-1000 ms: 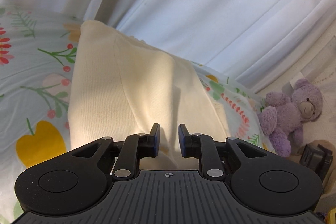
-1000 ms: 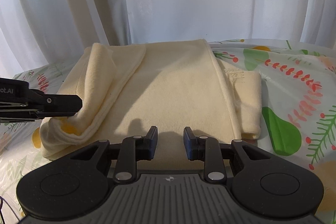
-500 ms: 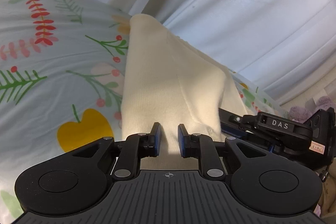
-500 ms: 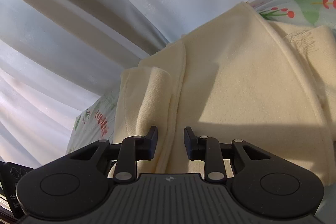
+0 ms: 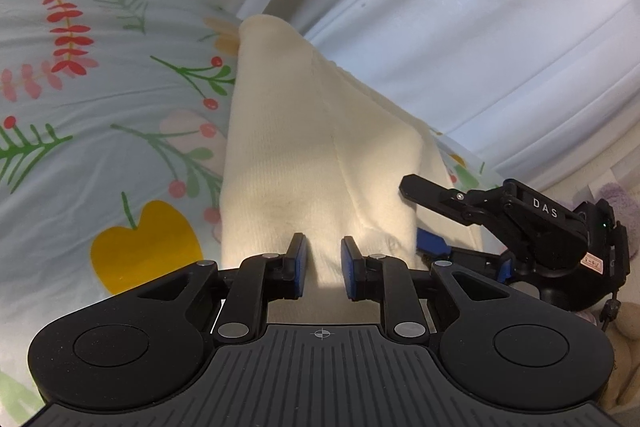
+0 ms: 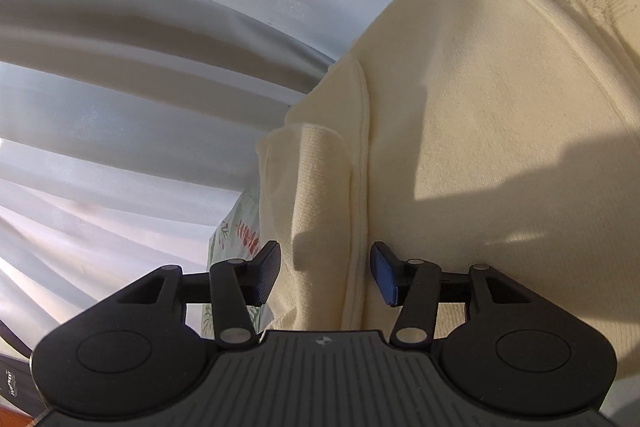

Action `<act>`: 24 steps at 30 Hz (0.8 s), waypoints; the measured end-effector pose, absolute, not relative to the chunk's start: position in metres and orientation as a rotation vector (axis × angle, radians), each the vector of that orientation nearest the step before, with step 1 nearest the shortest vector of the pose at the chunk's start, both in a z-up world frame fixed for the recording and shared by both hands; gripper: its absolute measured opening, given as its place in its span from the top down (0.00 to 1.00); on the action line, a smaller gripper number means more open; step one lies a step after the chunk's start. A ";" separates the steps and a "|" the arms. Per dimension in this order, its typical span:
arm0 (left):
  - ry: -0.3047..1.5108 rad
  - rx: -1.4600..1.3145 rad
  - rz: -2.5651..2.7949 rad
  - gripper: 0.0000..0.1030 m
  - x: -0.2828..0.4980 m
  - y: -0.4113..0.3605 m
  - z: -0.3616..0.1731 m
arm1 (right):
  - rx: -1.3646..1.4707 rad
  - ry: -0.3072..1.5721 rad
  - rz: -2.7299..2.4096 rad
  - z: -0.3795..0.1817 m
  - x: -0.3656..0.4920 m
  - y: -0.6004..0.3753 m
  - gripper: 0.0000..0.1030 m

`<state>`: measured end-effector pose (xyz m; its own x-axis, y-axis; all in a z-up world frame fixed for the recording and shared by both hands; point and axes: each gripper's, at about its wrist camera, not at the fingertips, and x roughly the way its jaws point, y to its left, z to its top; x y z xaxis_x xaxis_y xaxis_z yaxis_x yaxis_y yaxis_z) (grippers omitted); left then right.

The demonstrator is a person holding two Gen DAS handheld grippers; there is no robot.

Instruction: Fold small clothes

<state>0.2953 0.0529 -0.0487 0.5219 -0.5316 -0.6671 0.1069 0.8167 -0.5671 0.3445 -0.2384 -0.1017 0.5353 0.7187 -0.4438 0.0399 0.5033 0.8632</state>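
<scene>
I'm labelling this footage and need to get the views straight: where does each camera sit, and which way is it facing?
Left wrist: sits on the left gripper, facing along its fingers over the cream garment on the floral sheet; the right gripper shows beside it.
Right wrist: sits on the right gripper, tilted, facing the garment's folded edge and the curtain.
Shared: the garment, sheet and curtain.
</scene>
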 end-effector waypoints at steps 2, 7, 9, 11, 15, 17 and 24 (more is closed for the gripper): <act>0.954 -0.489 -0.396 0.78 0.295 0.052 -0.046 | 0.884 0.931 0.491 -0.097 0.349 -0.227 0.71; 0.913 -0.485 -0.343 0.71 0.289 0.063 -0.031 | 0.716 0.918 0.461 -0.089 0.347 -0.210 0.86; 0.895 -0.484 -0.298 0.69 0.290 0.071 -0.030 | 0.614 0.895 0.444 -0.079 0.343 -0.201 0.87; 0.903 -0.484 -0.248 0.69 0.293 0.078 -0.033 | 0.460 0.857 0.423 -0.065 0.336 -0.186 0.87; 0.944 -0.496 -0.226 0.69 0.298 0.083 -0.039 | 0.227 0.767 0.399 -0.043 0.326 -0.160 0.88; 0.942 -0.471 -0.232 0.69 0.299 0.078 -0.036 | 0.187 0.726 0.383 -0.033 0.322 -0.159 0.88; 0.931 -0.403 -0.315 0.65 0.302 0.046 -0.028 | 0.133 0.682 0.294 -0.015 0.310 -0.189 0.88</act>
<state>0.3023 0.0458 -0.0277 0.5609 -0.4297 -0.7077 0.0882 0.8809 -0.4650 0.3100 -0.1894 -0.0147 0.7369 0.3100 -0.6008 -0.2234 0.9504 0.2164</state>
